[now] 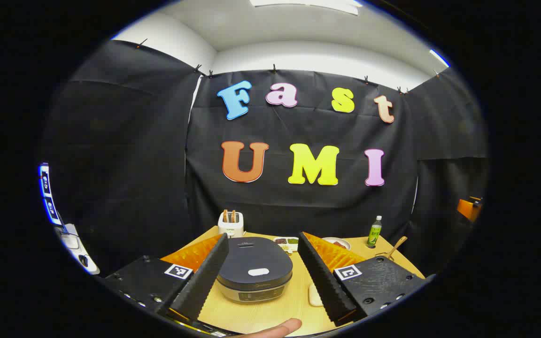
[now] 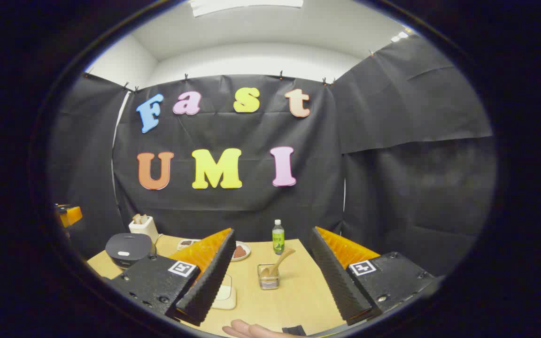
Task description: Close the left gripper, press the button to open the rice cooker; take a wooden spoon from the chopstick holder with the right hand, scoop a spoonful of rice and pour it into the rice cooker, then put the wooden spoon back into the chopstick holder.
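Left gripper view has the left gripper [image 1: 263, 277] spread wide, the lid-down rice cooker [image 1: 254, 274] between its fingers. Right gripper view has the right gripper [image 2: 270, 277] agape, chopstick holder [image 2: 268, 277] with wooden spoon [image 2: 280, 261] ahead between them.

Matt dark plastic rice cooker [image 1: 254, 272] on a smooth wooden table [image 1: 270, 310].

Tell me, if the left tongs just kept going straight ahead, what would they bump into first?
Most likely the rice cooker: it sits on the table right between the open left tongs, lid still shut. Depth is hard to judge.
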`<state>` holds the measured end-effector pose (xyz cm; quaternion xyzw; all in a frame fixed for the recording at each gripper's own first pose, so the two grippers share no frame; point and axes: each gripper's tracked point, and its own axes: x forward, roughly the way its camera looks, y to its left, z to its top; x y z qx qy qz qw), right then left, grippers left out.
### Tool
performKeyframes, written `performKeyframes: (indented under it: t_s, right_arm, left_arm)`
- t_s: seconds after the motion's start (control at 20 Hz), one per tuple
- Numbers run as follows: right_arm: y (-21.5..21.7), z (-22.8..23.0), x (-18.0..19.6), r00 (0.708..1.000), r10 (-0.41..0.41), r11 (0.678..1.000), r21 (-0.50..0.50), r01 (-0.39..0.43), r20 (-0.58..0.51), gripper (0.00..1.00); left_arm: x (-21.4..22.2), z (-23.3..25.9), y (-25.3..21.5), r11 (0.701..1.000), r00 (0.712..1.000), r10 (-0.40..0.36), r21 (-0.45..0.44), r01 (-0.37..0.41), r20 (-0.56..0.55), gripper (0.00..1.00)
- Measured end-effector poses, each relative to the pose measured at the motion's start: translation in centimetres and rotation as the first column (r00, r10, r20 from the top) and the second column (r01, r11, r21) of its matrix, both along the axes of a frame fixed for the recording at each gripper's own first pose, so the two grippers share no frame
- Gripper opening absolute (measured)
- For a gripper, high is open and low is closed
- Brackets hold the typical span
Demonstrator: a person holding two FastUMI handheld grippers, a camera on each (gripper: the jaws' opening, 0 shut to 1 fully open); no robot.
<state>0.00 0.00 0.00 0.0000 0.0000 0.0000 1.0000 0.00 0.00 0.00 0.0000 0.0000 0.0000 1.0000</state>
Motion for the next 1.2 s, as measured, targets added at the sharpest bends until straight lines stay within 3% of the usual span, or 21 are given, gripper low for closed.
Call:
performKeyframes:
  t_s: [0.7, 0.95, 1.1, 1.15, 1.2]
  right_arm:
    - [-0.7, 0.2, -0.7, 0.999, 0.038, 0.999, 0.021, -0.038, 0.032, 1.0]
    - [-1.6, 0.0, -1.1, 0.997, 0.046, 0.994, 0.099, -0.053, 0.069, 1.0]
    - [-2.1, -0.4, -1.0, 0.997, 0.043, 0.994, 0.099, -0.05, 0.069, 1.0]
    - [-2.2, -0.5, -1.2, 0.996, 0.046, 0.993, 0.105, -0.054, 0.072, 1.0]
    - [-2.1, -0.5, -1.4, 0.996, 0.051, 0.992, 0.115, -0.06, 0.077, 1.0]
  left_arm:
    - [1.3, -1.8, 1.0, 1.0, 0.999, 0.019, 0.001, -0.019, -0.04, 0.94]
    - [3.0, -4.1, 1.6, 0.999, 0.996, 0.012, -0.049, -0.016, -0.088, 0.9]
    - [4.1, -5.4, 1.5, 0.998, 0.993, -0.016, -0.063, 0.009, -0.115, 0.74]
    - [4.5, -5.7, 1.6, 0.998, 0.992, -0.023, -0.063, 0.015, -0.12, 0.77]
    - [4.8, -6.1, 1.6, 0.998, 0.992, -0.018, -0.061, 0.01, -0.123, 0.48]
